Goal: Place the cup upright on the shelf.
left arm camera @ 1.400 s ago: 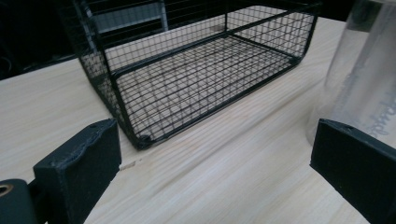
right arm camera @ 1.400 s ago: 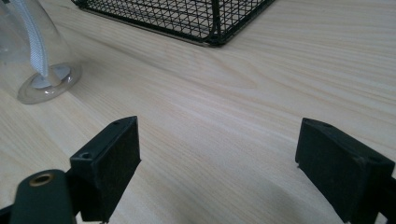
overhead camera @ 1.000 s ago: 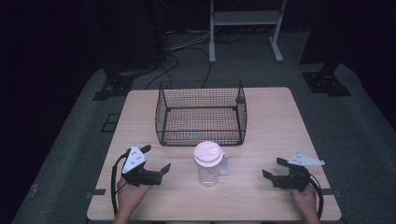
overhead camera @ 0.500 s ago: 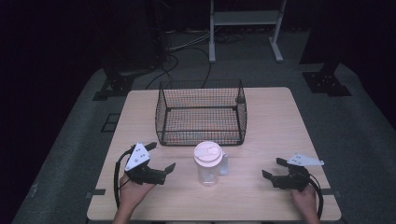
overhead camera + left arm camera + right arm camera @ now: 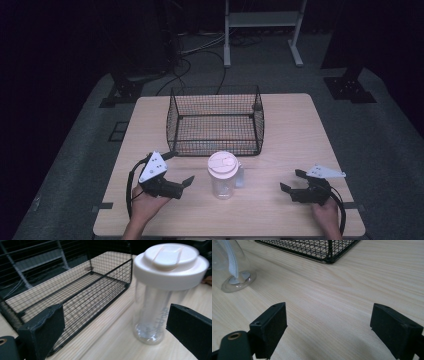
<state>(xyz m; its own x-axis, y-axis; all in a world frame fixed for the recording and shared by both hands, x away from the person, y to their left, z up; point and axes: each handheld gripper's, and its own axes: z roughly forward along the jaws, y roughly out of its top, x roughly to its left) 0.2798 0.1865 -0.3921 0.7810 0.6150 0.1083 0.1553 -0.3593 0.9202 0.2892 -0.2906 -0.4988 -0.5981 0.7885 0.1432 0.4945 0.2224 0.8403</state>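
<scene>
Since a second ago, the left gripper (image 5: 180, 168) has edged closer to the bottle (image 5: 223, 176), jaws spread wide and grasping nothing. A clear bottle with a white lid stands upright on the table (image 5: 295, 125), just in front of the wire basket (image 5: 215, 120). From the left gripper view it sits between the jaws, untouched. Well to the right, the right gripper (image 5: 292, 181) rests spread and empty.

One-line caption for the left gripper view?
Open left gripper faces a clear, white-lidded bottle beside a wire basket.
</scene>
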